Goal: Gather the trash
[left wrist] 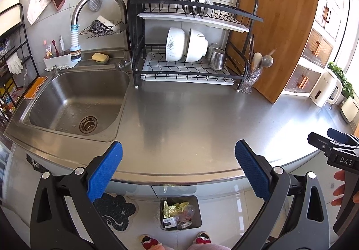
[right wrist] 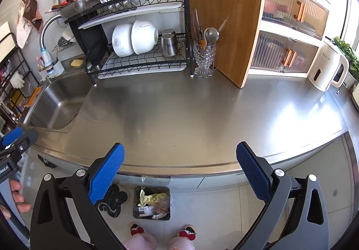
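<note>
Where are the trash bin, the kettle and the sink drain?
Trash bin point(left wrist: 197, 211): left wrist view, on its dark right wall.
Kettle point(right wrist: 323, 70): right wrist view, on its cream body.
Sink drain point(left wrist: 88, 123): left wrist view, on the metal strainer.

We are in a home kitchen: a stainless steel counter point(left wrist: 190, 115) runs beside a sink point(left wrist: 74, 104) with a curved faucet point(left wrist: 98, 1), and a two-tier dish rack point(left wrist: 190, 32) holds white bowls point(left wrist: 186, 44), steel cups and plates. We also see a wooden cutting board point(left wrist: 276, 41) leaning against the wall, a white kettle point(right wrist: 327, 68), dishcloths hung on tiled walls, and a small trash bin point(left wrist: 180, 213) on the floor.
</note>
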Demonstrator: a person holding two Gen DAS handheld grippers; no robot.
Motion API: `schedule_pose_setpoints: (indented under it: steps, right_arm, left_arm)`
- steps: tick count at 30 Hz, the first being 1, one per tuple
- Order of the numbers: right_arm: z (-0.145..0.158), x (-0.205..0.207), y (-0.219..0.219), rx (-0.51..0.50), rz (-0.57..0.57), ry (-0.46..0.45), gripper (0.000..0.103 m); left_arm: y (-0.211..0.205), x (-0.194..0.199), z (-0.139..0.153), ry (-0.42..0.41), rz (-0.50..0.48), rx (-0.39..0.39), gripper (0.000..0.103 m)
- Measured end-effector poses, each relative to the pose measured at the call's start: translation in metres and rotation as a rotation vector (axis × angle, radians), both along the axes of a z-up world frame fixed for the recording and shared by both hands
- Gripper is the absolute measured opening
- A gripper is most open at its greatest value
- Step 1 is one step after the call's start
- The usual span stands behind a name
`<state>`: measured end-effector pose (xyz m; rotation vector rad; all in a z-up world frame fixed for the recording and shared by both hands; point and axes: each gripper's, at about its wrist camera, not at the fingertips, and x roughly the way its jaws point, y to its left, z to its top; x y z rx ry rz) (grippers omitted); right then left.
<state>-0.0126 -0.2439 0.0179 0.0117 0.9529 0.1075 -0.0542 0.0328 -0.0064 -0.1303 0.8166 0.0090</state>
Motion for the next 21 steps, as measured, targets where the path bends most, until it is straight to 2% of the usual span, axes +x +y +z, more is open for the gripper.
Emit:
schedule_pose_setpoints:
  steps: [21]
  right_arm:
    - [-0.0008, 0.0038, -0.0020, 0.002, 0.001, -0.001, 0.100]
  left_arm:
    - [0.0006, 0.0043, 0.0011, 0.001, 0.011, 0.013, 0.095]
